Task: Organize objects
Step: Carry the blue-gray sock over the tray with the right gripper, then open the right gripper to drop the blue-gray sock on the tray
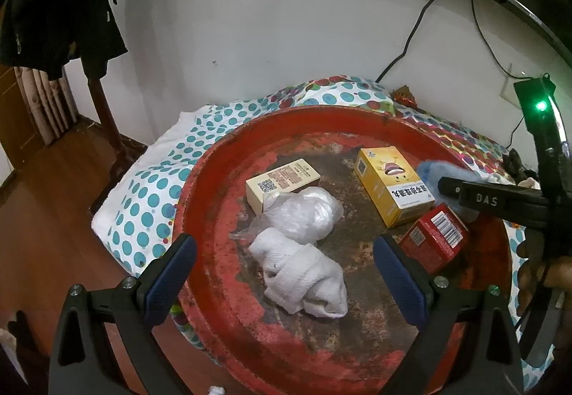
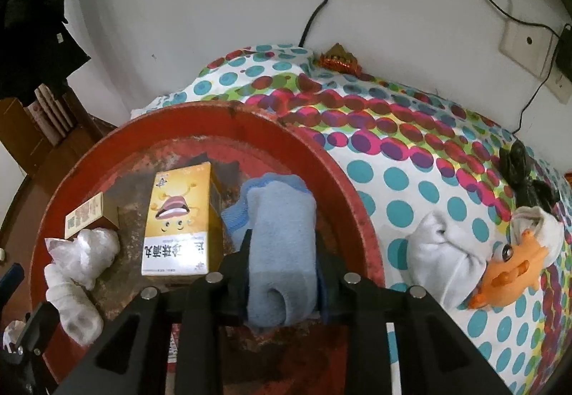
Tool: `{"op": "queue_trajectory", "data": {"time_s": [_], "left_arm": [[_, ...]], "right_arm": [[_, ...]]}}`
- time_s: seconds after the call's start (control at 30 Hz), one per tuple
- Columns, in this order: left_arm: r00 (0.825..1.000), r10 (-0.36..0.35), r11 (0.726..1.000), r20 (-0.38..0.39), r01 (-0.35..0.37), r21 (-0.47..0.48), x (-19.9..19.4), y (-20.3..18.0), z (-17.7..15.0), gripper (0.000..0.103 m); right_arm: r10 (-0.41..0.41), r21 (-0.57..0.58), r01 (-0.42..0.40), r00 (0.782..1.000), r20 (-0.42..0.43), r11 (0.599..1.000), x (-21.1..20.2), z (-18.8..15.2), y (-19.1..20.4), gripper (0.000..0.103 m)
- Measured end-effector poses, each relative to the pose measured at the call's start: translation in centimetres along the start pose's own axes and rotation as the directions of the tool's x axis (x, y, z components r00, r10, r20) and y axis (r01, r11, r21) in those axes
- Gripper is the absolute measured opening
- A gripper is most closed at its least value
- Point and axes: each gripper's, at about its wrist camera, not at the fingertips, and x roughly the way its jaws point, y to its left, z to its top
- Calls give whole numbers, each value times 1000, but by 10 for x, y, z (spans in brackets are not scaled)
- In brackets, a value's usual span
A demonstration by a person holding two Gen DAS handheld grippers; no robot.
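A worn red round tray (image 1: 214, 216) (image 2: 357, 202) lies on a dotted cloth. In it are a cream box (image 1: 282, 182), a yellow box (image 1: 391, 186) (image 2: 178, 216), a red box (image 1: 434, 237), a white plastic bag (image 1: 304, 212) and a rolled white sock (image 1: 304, 277). My left gripper (image 1: 286, 245) hangs open above the white sock, its pads apart from it. My right gripper (image 2: 282, 245) is over the tray's right side. A rolled blue sock (image 2: 282, 234) (image 1: 429, 173) fills the gap between its pads, its far end low over the tray floor.
On the dotted cloth (image 2: 411, 162) right of the tray lie a white sock (image 2: 443, 252), an orange toy (image 2: 507, 270) and a black object (image 2: 525, 177). A wall with cables and a socket (image 2: 525, 44) stands behind. Wooden floor (image 1: 53, 216) lies to the left.
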Motion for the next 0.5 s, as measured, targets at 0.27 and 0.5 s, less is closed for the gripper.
{"op": "queue_trajectory", "data": {"time_s": [0.27, 0.5], "left_arm": [[1000, 4, 1000, -2, -4, 16, 0, -3, -2, 98], [1000, -4, 1000, -2, 4, 25, -2, -7, -3, 99]], "right_arm": [[8, -44, -6, 999, 44, 999, -32, -8, -1, 54], [-5, 24, 3, 995, 95, 1000, -75, -24, -48, 55]]}}
